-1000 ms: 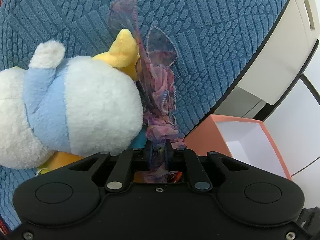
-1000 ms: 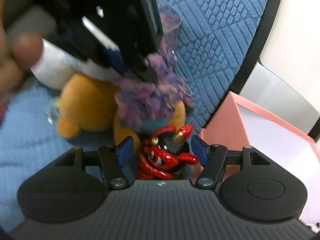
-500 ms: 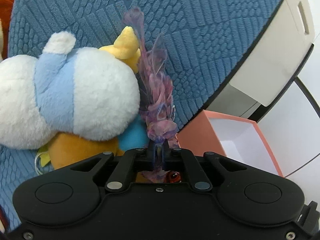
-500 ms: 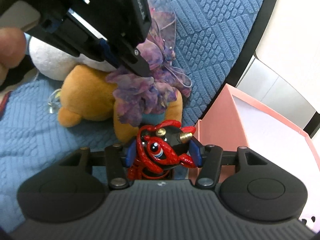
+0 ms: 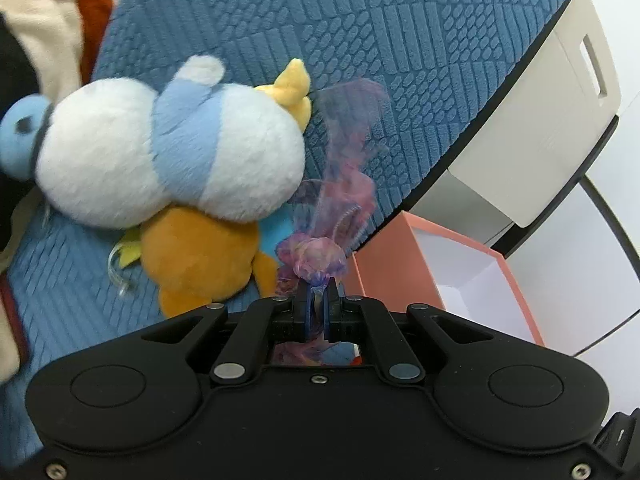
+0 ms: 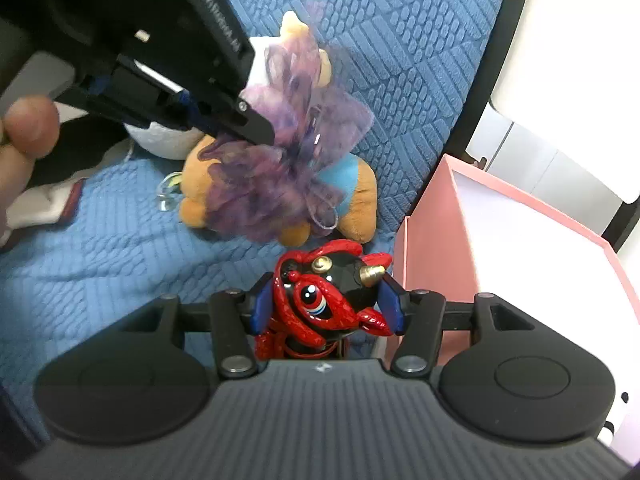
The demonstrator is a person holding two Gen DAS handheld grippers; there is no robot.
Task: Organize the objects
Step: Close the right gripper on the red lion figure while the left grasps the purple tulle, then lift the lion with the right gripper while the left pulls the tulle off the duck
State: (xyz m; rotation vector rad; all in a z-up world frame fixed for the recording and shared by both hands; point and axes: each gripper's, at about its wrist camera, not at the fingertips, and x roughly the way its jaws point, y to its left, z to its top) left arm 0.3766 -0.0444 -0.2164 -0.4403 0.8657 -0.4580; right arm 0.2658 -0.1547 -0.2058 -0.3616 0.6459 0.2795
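Observation:
My left gripper [image 5: 317, 294] is shut on a sheer purple-pink fabric scrunchie [image 5: 320, 256], which hangs blurred above the blue cushion. From the right wrist view the left gripper [image 6: 256, 130] holds that scrunchie [image 6: 288, 168] over an orange plush toy [image 6: 280, 196]. My right gripper [image 6: 326, 304] is shut on a red and black horned figurine [image 6: 324, 296], its blue pads pressing both sides. A white and light-blue plush [image 5: 172, 148] lies on the orange plush [image 5: 200, 256]. A pink box [image 5: 448, 276], white inside, stands open to the right; the same pink box [image 6: 500, 248] shows beside the figurine.
The blue textured cushion [image 5: 360, 40] fills the background. A cream drawer unit [image 5: 560, 120] stands beyond its edge. More plush toys [image 5: 52, 28] sit at the upper left. A person's fingers [image 6: 24, 136] hold the left gripper.
The right jaws closed onto the figurine and lifted it toward the pink box. The left gripper drew back and rightward with the scrunchie, so the plush toys look further away.

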